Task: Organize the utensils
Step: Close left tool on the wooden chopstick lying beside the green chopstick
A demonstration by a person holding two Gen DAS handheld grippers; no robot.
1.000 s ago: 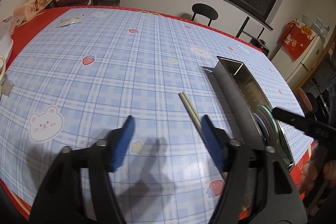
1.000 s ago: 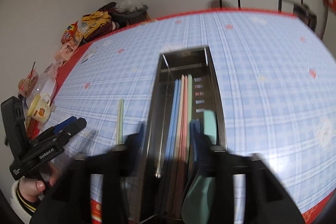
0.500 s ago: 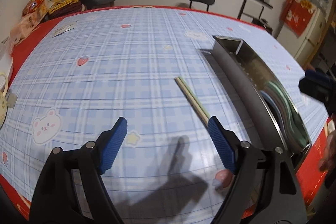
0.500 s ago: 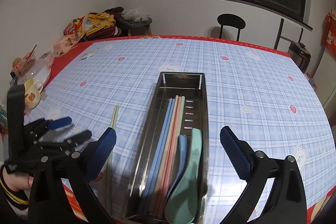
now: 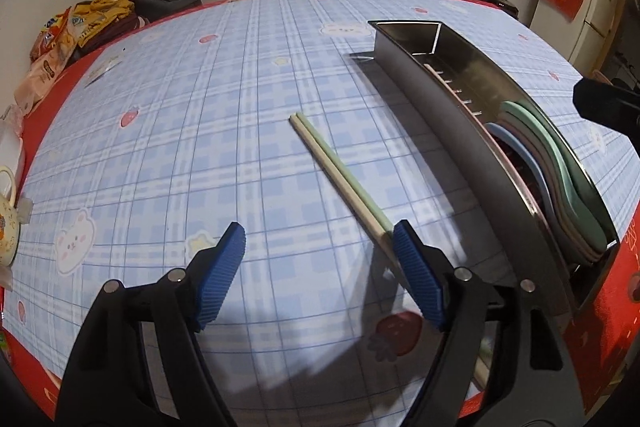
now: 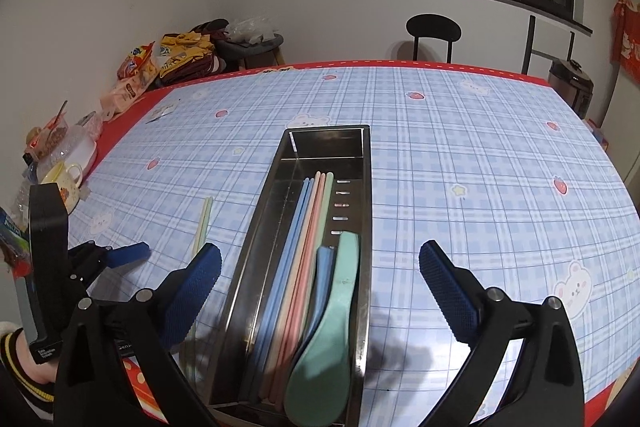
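The left gripper [image 5: 318, 239] hangs with jaws spread over the blue plaid tablecloth [image 5: 180, 131]; the pale green chopstick pair [image 5: 340, 183] runs toward eleven o'clock from beside its right pad. The right gripper [image 6: 320, 263], jaws just opened wide and holding nothing, straddles the long stainless-steel tray [image 6: 366, 187] holding pastel chopsticks [image 6: 300, 239] and a mint-green spoon [image 6: 332, 327].

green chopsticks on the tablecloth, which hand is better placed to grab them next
Left. The left tool is open with the green chopsticks lying just ahead, by its right-hand pad. The right tool, open too, straddles the steel tray.
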